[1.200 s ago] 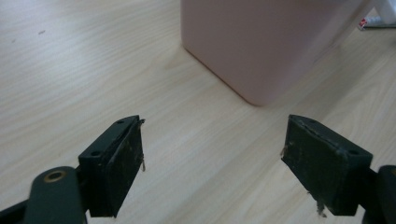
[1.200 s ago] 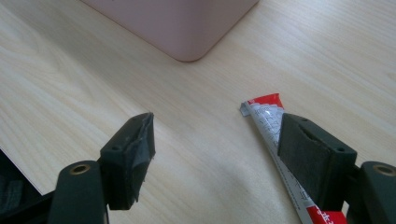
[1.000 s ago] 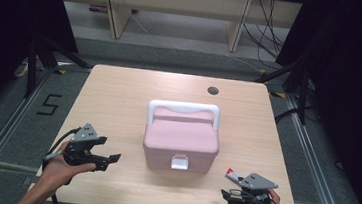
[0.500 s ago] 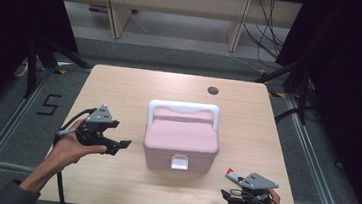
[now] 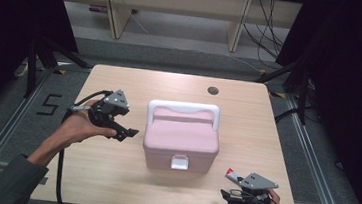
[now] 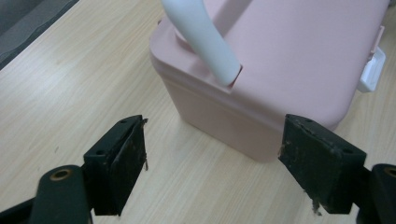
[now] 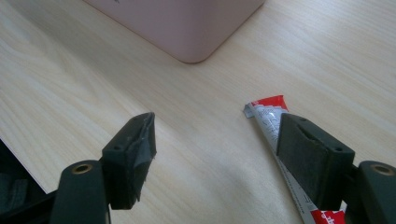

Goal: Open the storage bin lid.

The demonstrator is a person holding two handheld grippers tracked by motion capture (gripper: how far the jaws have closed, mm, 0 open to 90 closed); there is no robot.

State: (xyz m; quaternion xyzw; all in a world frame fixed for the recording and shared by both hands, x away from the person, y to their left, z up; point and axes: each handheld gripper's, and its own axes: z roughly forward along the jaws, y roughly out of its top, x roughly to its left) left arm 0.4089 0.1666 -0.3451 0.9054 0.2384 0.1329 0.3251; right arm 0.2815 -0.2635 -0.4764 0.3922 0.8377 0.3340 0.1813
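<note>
A pink box (image 5: 181, 137) with a white handle (image 5: 183, 107) and a white front latch (image 5: 179, 161) stands shut in the middle of the table. My left gripper (image 5: 126, 133) hovers open just left of the box. In the left gripper view the left gripper (image 6: 212, 154) faces the pink box (image 6: 280, 70) at its handle end (image 6: 205, 37). My right gripper (image 5: 228, 194) rests open at the front right. A red and white tube (image 5: 233, 175) lies beside it. In the right gripper view the tube (image 7: 267, 114) lies partly under the right jaw of the right gripper (image 7: 217, 154).
The wooden table (image 5: 111, 175) has a dark round hole (image 5: 213, 90) near its far edge. A corner of the pink box (image 7: 187, 28) sits ahead of the right gripper. Wooden shelving (image 5: 178, 6) stands behind the table, and a "5" mark (image 5: 50, 104) is on the floor at the left.
My left gripper has risen off the front left of the table and moved forward and right, close to the box's left side. The right gripper and the tube have stayed put.
</note>
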